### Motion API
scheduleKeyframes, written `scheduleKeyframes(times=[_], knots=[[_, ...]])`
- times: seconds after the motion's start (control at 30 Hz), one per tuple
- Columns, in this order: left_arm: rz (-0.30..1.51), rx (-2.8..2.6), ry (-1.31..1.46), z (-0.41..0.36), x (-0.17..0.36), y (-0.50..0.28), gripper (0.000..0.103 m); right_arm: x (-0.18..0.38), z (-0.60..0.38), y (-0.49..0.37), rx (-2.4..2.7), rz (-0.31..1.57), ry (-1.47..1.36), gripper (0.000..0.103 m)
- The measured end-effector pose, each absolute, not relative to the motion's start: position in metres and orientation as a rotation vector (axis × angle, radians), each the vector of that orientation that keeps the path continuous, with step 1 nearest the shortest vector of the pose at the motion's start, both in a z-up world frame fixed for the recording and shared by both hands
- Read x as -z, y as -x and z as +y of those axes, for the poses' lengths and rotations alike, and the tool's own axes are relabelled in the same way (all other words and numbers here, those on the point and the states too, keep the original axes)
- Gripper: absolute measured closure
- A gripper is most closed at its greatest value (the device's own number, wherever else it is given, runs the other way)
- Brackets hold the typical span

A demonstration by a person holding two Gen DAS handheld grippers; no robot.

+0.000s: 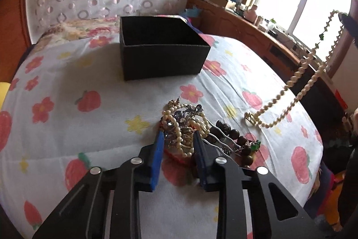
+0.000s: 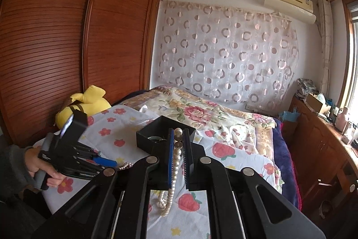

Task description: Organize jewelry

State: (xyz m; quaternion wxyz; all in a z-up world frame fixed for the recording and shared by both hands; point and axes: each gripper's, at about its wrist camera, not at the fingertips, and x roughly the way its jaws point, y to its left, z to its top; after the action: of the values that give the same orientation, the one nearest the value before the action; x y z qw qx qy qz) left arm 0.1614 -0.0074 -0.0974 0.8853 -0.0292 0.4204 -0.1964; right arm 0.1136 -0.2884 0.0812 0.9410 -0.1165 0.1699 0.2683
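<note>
A pile of jewelry with pearls, a blue brooch and dark wooden beads lies on the flowered bedspread. My left gripper is open, its blue pads either side of the pile's near edge. An open black box stands beyond the pile and also shows in the right wrist view. My right gripper is shut on a long pearl necklace, held up in the air. In the left wrist view the necklace hangs from the upper right down to the bed.
A wooden cabinet with clutter runs under the window on the right. A wooden wardrobe and a yellow plush toy are on the left. A patterned curtain hangs behind the bed.
</note>
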Motion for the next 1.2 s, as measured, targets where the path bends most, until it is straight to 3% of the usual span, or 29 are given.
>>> scheduleKeyframes(times=[0.1,0.37,0.57,1.2], knots=[[0.886,0.405,0.025,-0.012,0.1,-0.165,0.089,-0.083,-0.288,-0.112,-0.549,0.344,0.241,0.095],[0.855,0.416,-0.04,-0.017,0.086,-0.156,0.095,-0.083,-0.288,-0.112,-0.548,0.345,0.241,0.095],[0.831,0.419,-0.056,-0.017,0.069,-0.153,0.095,-0.083,-0.289,-0.111,-0.546,0.341,0.242,0.095],[0.868,0.409,-0.021,0.007,0.081,-0.152,0.099,-0.074,-0.29,-0.113,-0.558,0.36,0.243,0.095]])
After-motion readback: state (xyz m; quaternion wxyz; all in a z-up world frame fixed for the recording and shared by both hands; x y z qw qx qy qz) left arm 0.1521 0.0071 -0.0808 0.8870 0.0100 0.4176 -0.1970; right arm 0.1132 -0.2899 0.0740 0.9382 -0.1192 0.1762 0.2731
